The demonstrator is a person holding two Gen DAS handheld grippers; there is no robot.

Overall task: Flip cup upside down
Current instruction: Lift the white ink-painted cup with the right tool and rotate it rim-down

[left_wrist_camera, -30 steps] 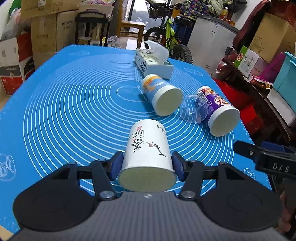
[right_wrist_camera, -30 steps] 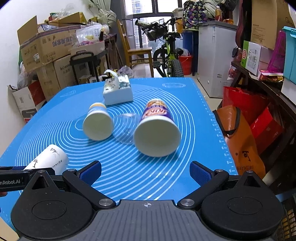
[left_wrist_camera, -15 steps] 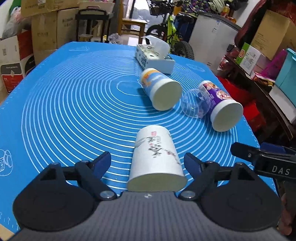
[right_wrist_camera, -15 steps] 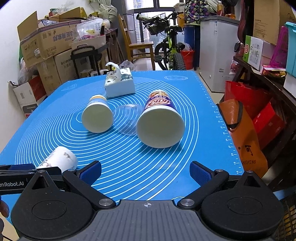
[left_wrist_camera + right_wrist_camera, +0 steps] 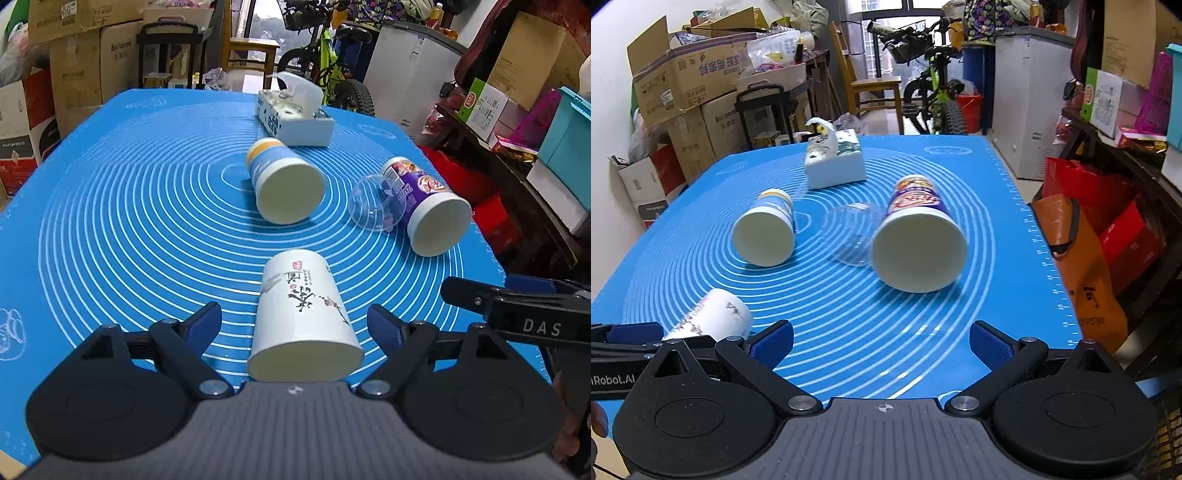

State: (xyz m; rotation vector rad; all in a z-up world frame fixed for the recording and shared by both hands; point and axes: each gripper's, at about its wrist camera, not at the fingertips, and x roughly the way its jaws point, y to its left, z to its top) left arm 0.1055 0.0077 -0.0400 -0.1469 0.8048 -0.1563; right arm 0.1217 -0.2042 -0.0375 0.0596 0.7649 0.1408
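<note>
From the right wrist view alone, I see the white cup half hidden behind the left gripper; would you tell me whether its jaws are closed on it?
Observer: No. The left gripper is open, and the white cup lies on its side between the jaws with a gap on each side.
Operator: Thank you. Which end of the cup faces that gripper?
Observer: The wider end. The narrower end points toward the blue-and-yellow cup.
</note>
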